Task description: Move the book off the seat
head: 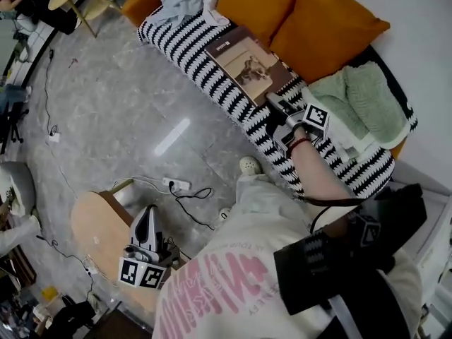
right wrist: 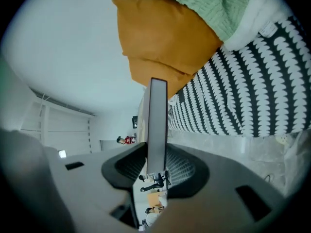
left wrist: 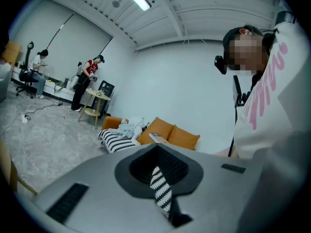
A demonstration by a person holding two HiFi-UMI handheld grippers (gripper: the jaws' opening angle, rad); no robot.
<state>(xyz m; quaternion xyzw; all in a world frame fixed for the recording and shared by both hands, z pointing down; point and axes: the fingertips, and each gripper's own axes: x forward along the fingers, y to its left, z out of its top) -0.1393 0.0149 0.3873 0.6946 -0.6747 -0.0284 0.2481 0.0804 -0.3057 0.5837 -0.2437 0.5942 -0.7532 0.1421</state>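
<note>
We have the right tongs (head: pixel 277 104) clamped on the near edge of the book (head: pixel 247 61). We judge that this grip lets one hand carry it off the striped seat (head: pixel 187 41). The left tongs (head: pixel 145 224) hang empty and barely parted over the wooden stool (head: pixel 95 221), out of the way. The book reaches from the right tongs toward the orange cushions (head: pixel 321 27), above the seat and well apart from the left tongs.

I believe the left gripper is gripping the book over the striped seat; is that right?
Not quite: the right gripper, not the left, is gripping the book over the striped seat. The right gripper view shows its jaws closed on the book's edge, and the head view shows that gripper at the book's near corner.
</note>
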